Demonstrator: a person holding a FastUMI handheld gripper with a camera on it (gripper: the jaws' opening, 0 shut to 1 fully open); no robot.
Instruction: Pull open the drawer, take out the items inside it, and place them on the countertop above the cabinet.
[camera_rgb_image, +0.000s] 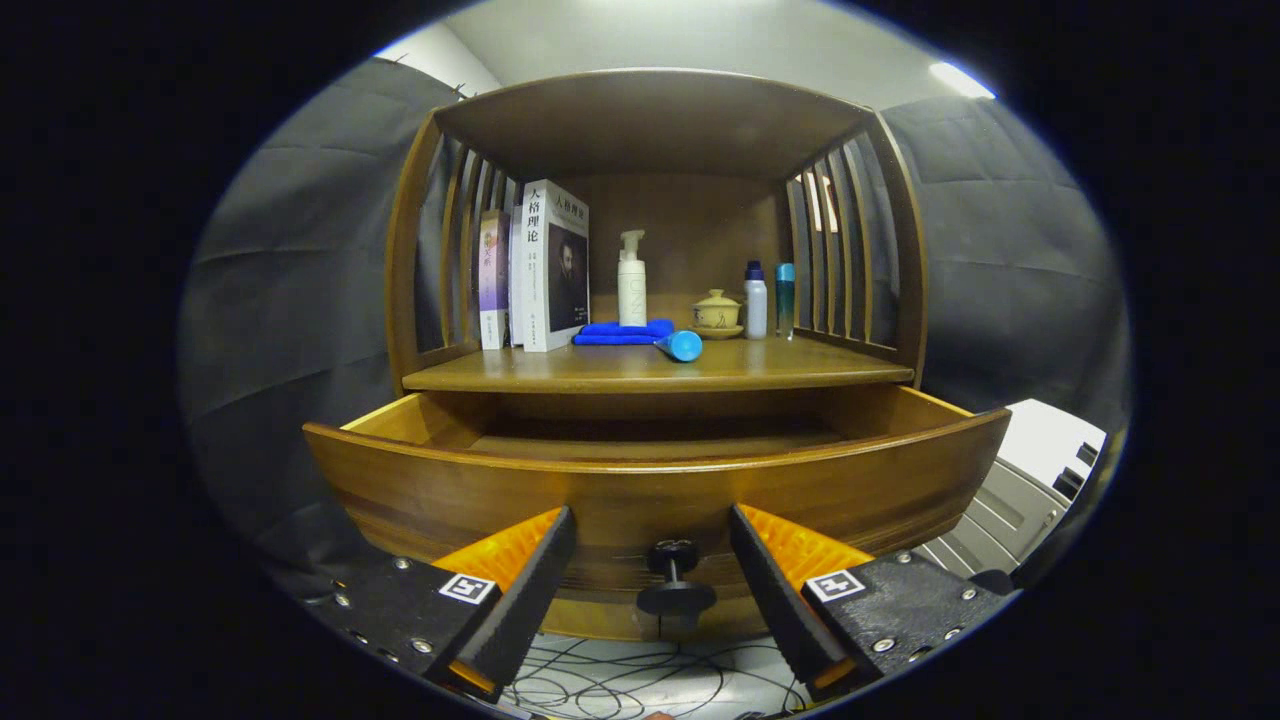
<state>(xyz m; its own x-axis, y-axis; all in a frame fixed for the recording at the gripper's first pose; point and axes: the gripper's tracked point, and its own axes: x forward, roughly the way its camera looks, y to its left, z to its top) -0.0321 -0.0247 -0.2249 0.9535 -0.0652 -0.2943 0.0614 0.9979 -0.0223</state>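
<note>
A wooden cabinet has its drawer pulled out toward me. The drawer's curved front faces the gripper, and its dark knob sits low in the gap between my fingers. My gripper is open, fingers standing either side of the knob without touching it. From this low angle the drawer's inside is mostly hidden; I can make out no items in it. Above the drawer lies the countertop, where a blue tube lies on its side next to a folded blue cloth.
Further back on the countertop stand books, a white pump bottle, a lidded ceramic cup and two small bottles. Slatted sides and a top shelf enclose that space. Cables lie on the floor below.
</note>
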